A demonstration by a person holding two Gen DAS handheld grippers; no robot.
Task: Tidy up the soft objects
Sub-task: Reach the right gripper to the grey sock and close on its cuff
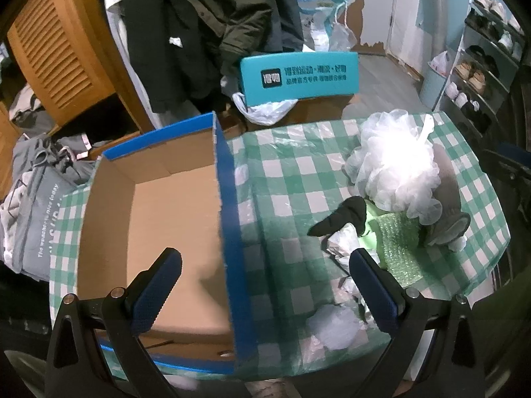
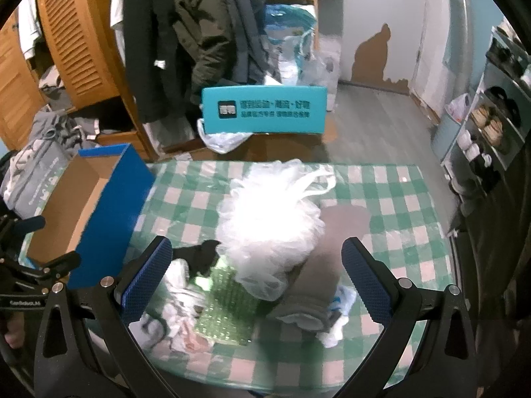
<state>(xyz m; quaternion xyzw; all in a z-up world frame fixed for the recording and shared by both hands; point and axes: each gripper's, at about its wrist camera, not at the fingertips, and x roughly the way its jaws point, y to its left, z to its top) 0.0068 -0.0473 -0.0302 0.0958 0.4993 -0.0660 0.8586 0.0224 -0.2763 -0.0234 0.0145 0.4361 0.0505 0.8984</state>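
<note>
A pile of soft things lies on the green checked tablecloth (image 1: 292,179) (image 2: 391,205): a white mesh bath pouf (image 1: 395,162) (image 2: 272,219), a grey sock (image 1: 448,212) (image 2: 318,285), a black glove (image 1: 341,219) (image 2: 200,257), green bubble wrap (image 1: 398,242) (image 2: 229,308) and crumpled white plastic (image 1: 341,242) (image 2: 179,301). An open blue cardboard box (image 1: 229,219) (image 2: 109,212) stands at the left, nothing visible inside. My left gripper (image 1: 265,285) is open over the box's right wall. My right gripper (image 2: 257,278) hangs open just above the pile, holding nothing.
Behind the table stand a teal box (image 1: 298,76) (image 2: 265,111), plastic bags (image 1: 265,109) and hanging coats (image 1: 212,26) (image 2: 199,33). A shoe rack (image 1: 481,66) (image 2: 488,126) is at the right, a wooden cabinet (image 1: 63,53) and heaped grey clothes (image 1: 36,192) at the left.
</note>
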